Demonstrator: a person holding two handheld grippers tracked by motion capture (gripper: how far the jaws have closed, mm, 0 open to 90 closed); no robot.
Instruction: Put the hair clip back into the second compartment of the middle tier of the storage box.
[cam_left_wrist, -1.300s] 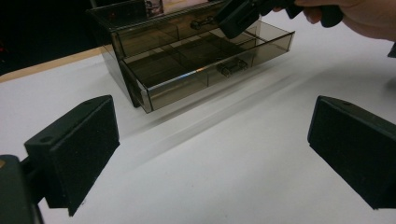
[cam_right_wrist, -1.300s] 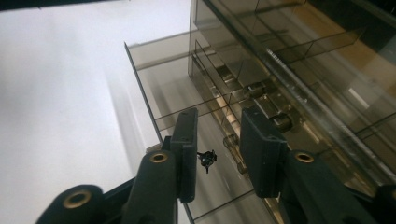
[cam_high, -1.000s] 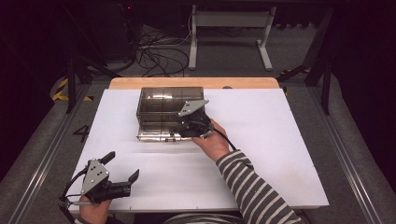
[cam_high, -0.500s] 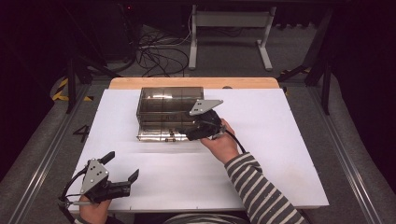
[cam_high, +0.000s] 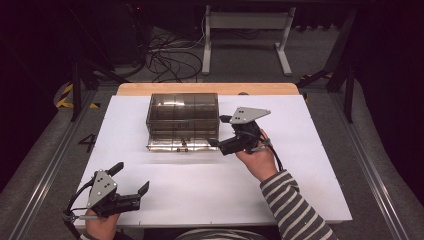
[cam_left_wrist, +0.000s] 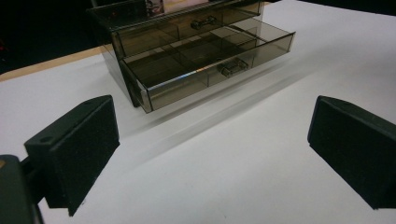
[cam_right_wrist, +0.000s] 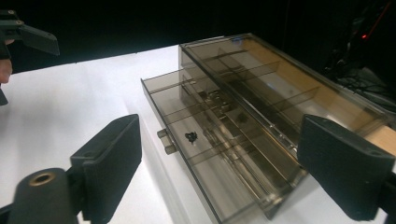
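Gaping empty, both tools: right tool (cam_high: 216, 131) beside drawer box (cam_high: 182, 120), left tool (cam_high: 130, 179) well apart.

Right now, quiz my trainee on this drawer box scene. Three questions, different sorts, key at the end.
1. True or false: the lower drawer of the smoky drawer box is pulled out.
2. Multiple choice: the left gripper is A) clamped on the drawer handle, B) open near the table's front edge, away from the box, C) resting on top of the box.
3. Fill in: in the right gripper view, a small dark object lies in a compartment of the ____ drawer.

Key
1. True
2. B
3. lower; the right gripper is open beside the box.
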